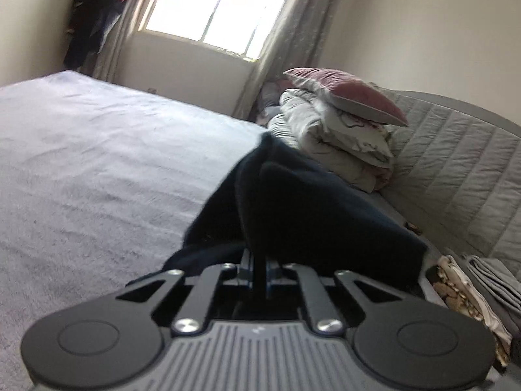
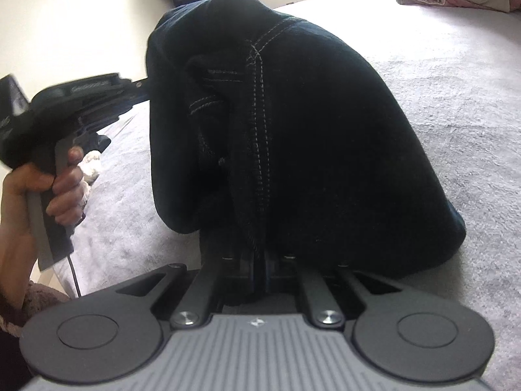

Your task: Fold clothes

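Here both tools are clamped on the same garment. The right hand-held gripper [image 2: 259,254] is pressed together on a bunch of dark denim, pinching it right along a stitched seam; the jeans [image 2: 293,123] bulge up in front of its lens and hang clear of the bed at the grip. The left hand-held gripper [image 1: 259,254] is likewise closed on a fold of the same dark cloth, which drapes away from it toward the far side. In the right wrist view the left tool shows at the left edge, its tip buried in the denim, with a person's hand [image 2: 55,182] around the handle and a knit cuff below.

Step in hand, as I judge it: lifting or spreading the jeans with 2 grips, before any fold is laid. The garment looks bunched, not flat. Next move calls for pulling the 2 grips apart to take out slack, then lowering the cloth flat onto the bed so legs line up.

Surface: a bed [image 1: 97,163] with a pale, fuzzy cover. Room: bright window [image 1: 221,3] with curtains, a stack of folded bedding [image 1: 335,137] topped by a reddish pillow [image 1: 351,94], a quilted grey headboard [image 1: 456,169], dark clothes hanging in the corner.
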A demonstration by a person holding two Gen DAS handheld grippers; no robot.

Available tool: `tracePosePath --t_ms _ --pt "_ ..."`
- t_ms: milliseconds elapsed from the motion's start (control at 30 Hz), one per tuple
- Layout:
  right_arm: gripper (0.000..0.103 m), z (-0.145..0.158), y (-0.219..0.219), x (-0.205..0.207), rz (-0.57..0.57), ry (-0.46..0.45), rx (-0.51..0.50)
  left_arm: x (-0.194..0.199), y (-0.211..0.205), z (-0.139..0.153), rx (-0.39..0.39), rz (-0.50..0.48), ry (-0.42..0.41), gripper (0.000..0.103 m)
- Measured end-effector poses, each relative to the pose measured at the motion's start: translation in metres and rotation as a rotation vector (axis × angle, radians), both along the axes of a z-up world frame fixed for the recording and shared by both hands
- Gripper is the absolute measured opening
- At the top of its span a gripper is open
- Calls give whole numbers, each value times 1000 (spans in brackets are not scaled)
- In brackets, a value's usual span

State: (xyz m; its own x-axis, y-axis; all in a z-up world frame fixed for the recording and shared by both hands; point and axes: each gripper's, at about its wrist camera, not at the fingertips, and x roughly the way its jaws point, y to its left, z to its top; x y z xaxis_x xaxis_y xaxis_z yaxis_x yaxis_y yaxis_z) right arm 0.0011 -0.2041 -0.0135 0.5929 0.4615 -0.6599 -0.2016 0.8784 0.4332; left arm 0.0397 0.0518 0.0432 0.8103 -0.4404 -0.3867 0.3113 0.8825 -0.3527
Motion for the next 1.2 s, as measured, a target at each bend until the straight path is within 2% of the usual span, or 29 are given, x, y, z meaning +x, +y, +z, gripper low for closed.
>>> tracePosePath --t_ms 100,233,300,433,567,700,867,1000,1067,1200 --pt "13 9 -3 1 8 -22 28 -20 3 1 -8 -22 -13 6" --pt "18 23 -7 -4 6 -60 40 -42 6 -2 26 -64 -14 6" --pt "28 34 -8 -8 -5 -90 34 -51 9 -6 38 -73 -7 6" --pt "41 53 -21 -11 -46 -193 55 -62 18 -17 56 -89 31 6" --pt "45 71 -41 -12 -109 -272 120 -72 24 -32 77 -117 95 6" --pt "49 76 -47 -8 -137 -306 181 -83 27 -44 130 -145 130 6" --pt "50 74 -38 0 -138 -312 215 -92 33 -55 175 -162 163 6" --pt "50 66 -19 13 -94 -273 219 -93 44 -63 190 -187 211 7" --pt "50 61 -10 15 -54 -245 205 -91 56 -65 160 -172 237 10" --pt "50 50 1 18 41 -142 175 -85 90 -69 59 -106 283 27"
